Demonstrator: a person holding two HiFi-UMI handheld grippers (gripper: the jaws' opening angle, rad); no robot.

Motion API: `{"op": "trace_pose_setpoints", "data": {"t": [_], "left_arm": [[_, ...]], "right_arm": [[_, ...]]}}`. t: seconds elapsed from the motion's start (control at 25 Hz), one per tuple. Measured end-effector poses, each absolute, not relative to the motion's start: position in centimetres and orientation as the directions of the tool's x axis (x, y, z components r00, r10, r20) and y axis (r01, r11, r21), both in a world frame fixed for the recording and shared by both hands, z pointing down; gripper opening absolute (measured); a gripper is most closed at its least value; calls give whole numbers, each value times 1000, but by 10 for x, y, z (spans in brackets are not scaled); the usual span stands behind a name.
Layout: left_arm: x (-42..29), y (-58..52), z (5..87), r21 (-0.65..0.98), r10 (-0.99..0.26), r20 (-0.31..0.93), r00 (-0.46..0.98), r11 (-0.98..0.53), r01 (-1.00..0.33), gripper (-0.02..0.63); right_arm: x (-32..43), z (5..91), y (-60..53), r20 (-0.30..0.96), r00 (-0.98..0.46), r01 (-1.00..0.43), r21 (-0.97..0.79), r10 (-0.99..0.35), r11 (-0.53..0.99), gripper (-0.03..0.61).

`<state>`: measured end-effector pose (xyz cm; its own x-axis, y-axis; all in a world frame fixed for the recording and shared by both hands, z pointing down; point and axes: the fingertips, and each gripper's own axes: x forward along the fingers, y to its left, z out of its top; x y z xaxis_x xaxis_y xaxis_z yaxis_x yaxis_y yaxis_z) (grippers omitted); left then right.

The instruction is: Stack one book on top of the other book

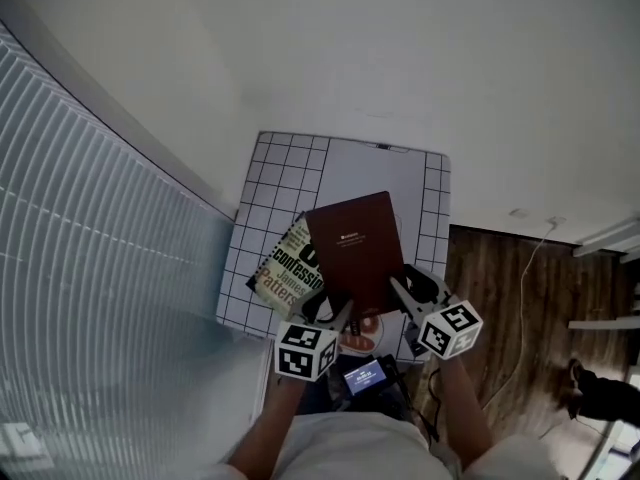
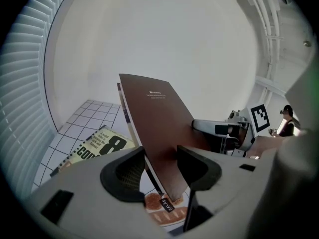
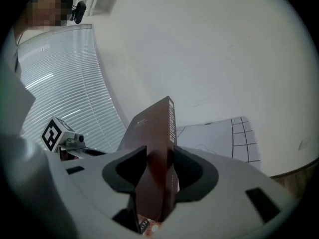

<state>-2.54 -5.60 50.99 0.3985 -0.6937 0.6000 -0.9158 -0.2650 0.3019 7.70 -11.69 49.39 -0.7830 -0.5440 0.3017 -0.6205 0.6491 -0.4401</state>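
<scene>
I hold a brown hardcover book (image 1: 355, 248) by its near edge, one gripper at each near corner. In the head view my left gripper (image 1: 338, 313) is shut on the near left corner and my right gripper (image 1: 400, 290) on the near right corner. The left gripper view shows the brown book (image 2: 159, 128) tilted up between the pads of my left gripper (image 2: 162, 171). Seen from my right gripper (image 3: 158, 176), the brown book (image 3: 157, 143) stands edge-on, clamped between the pads. A yellow-and-black paperback (image 1: 285, 268) lies flat on the grid mat (image 1: 290, 163), partly hidden under the brown book.
The mat covers a small table against a white wall. Window blinds (image 1: 90, 248) run along the left. Wooden floor (image 1: 520, 368) with a cable lies to the right. A print with a food picture (image 1: 360, 336) shows under the brown book's near edge.
</scene>
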Motion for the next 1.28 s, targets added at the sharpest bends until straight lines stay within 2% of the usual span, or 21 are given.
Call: {"op": "trace_pose_setpoints", "data": {"t": [0.68, 1.28], "left_arm": [[-112, -40, 545, 340, -616, 637, 463, -314, -886, 198], [-158, -26, 577, 378, -551, 669, 499, -325, -867, 199]], "right_arm": [[0, 538, -73, 394, -739, -672, -485, -547, 559, 161], [-42, 575, -39, 456, -731, -680, -540, -507, 496, 161]]}}
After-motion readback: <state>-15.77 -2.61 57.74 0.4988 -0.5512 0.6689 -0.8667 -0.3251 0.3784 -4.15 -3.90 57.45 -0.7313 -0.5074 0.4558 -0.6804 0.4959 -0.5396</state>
